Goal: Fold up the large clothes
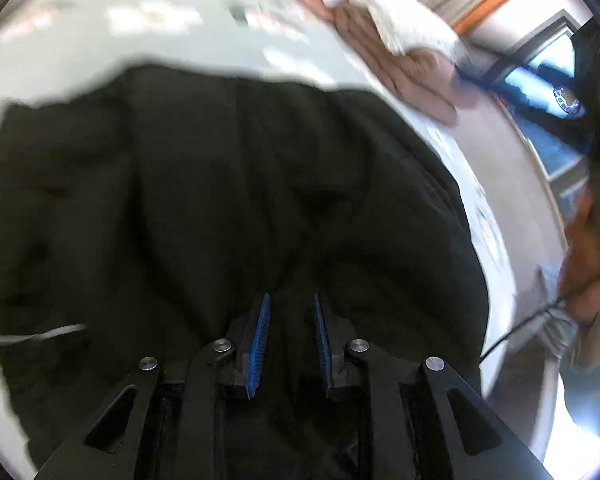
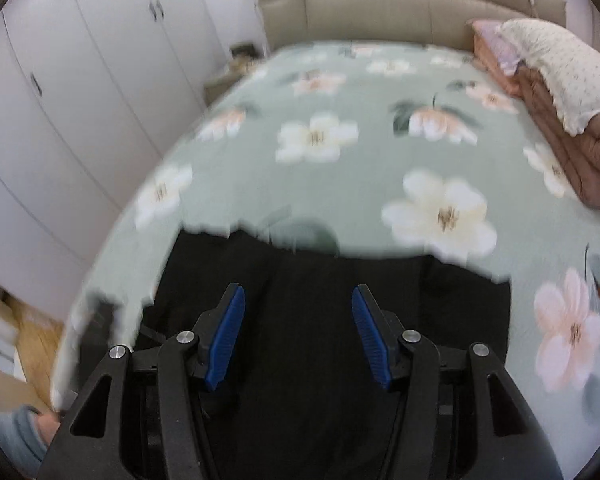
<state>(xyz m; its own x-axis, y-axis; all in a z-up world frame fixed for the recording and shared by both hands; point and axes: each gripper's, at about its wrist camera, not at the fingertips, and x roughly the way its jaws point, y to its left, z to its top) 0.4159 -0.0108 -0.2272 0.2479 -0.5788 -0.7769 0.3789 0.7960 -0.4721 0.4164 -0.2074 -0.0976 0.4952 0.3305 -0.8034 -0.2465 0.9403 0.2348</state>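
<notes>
On the flowered bedspread (image 2: pixel 340 92) my black garment (image 1: pixel 220 200) lies spread. My left gripper (image 1: pixel 291 300) looks pinched on a fold of it; my right gripper (image 2: pixel 298 294) hovers spread above. Mid-fold, I judge: next, carry that edge across.

Both the left gripper (image 1: pixel 291 300) and right gripper (image 2: pixel 298 294) are matte black linkages with round silver pivot screws, triangular cutouts in the outer arms and ribbed blue pads (image 2: pixel 225 340), and a grey sleeve (image 2: pixel 18 438) covers the person's wrist.
</notes>
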